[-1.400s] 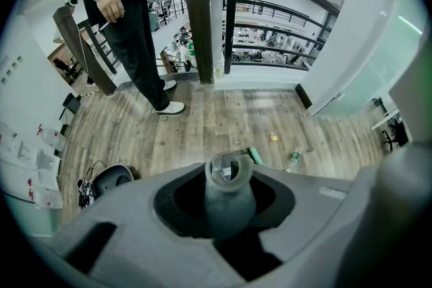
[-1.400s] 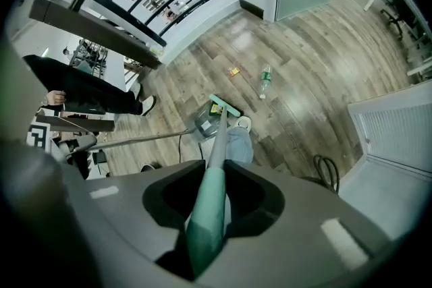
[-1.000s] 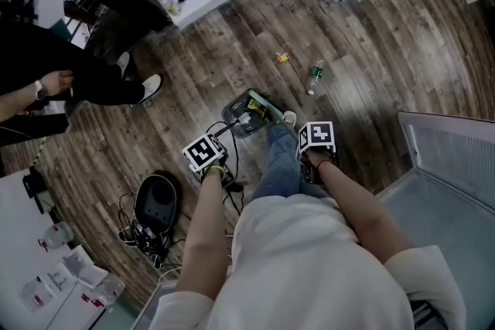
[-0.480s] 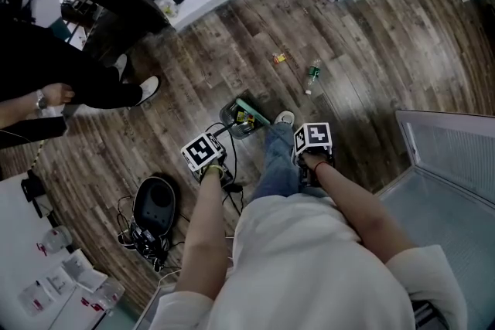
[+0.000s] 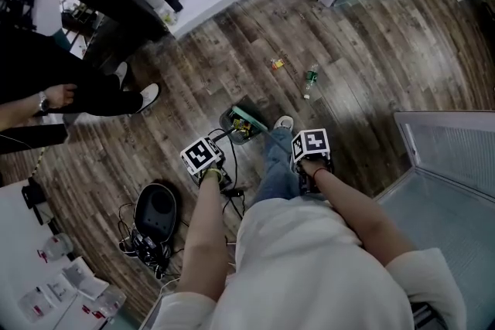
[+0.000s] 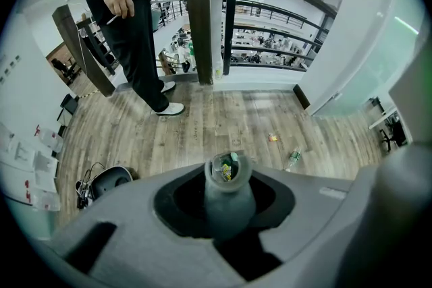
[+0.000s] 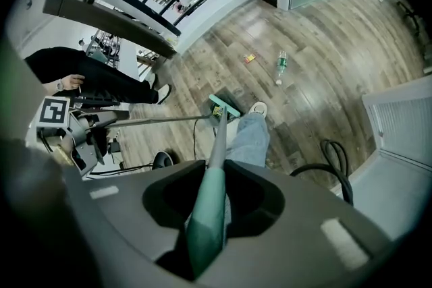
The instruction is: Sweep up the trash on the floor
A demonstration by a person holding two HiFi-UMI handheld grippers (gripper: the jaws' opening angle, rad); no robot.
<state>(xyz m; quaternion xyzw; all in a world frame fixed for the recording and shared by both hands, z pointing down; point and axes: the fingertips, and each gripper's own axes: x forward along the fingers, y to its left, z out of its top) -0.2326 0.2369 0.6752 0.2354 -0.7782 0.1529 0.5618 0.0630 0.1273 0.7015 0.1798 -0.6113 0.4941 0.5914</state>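
**Head view.** The person stands on a wooden floor with a gripper in each hand. The left gripper carries the long handle of a dustpan. The pan sits on the boards just ahead of the person's shoe, with scraps inside it. The right gripper carries a broom, and its teal head lies at the pan's mouth. Farther out lie a plastic bottle and, near it, a small wrapper, both apart from the pan. A bystander in black stands at the left. A black round device with tangled cables lies near the person's left side.

**Left gripper view.** The jaws are pressed onto the grey dustpan handle, which runs straight away from the camera to the pan. Coloured scraps show in the pan. The bottle and wrapper lie on the floor beyond it, to the right.

**Right gripper view.** The jaws pinch the teal grip of the broom. Its shaft runs down beside the person's jeans leg to the teal head. The left gripper shows at the left edge, and the dustpan handle reaches from it to the pan. The bottle and wrapper lie well beyond the broom head. A black hose loops on the floor at the right.
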